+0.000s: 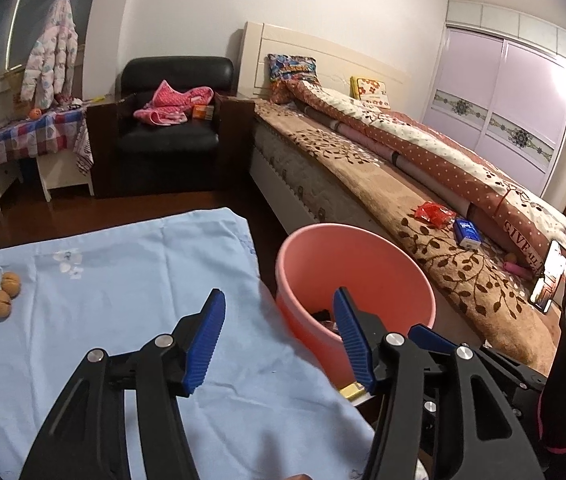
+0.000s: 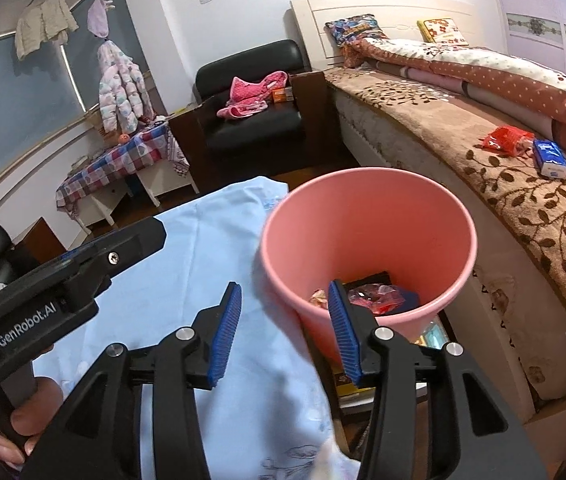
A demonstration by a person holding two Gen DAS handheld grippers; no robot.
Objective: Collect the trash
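Observation:
A pink bucket stands between the blue-clothed table and the bed, with red and dark wrappers lying at its bottom. My left gripper is open and holds nothing, its right finger over the bucket's near rim. My right gripper is also open and holds nothing, hovering at the bucket's near left rim. Two walnuts lie on the light blue cloth at the far left. The left gripper's body shows at the left of the right wrist view, held by a hand.
A bed with a brown leaf-patterned blanket runs along the right, carrying a red wrapper and a blue tissue pack. A black armchair and a checkered-cloth side table stand behind.

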